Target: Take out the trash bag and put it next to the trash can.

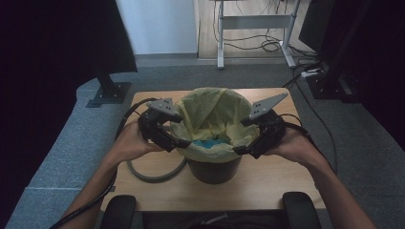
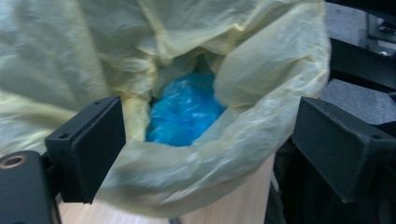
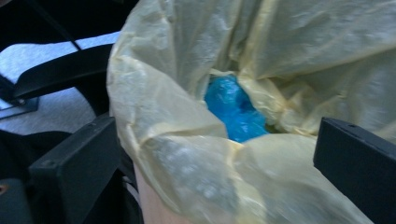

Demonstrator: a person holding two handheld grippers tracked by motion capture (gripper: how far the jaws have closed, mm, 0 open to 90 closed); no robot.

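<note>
A black bin stands in the middle of the wooden table, lined with a pale yellow plastic bag whose edge folds over the rim. A crumpled blue plastic piece lies inside. My left gripper is open at the bin's left rim, the folded bag edge lying between its jaws. My right gripper is open at the right rim, its jaws likewise on either side of the bag edge.
A grey cable loop lies on the table left of the bin. Two black chair armrests sit at the table's near edge. A monitor stand and a desk frame stand on the floor beyond.
</note>
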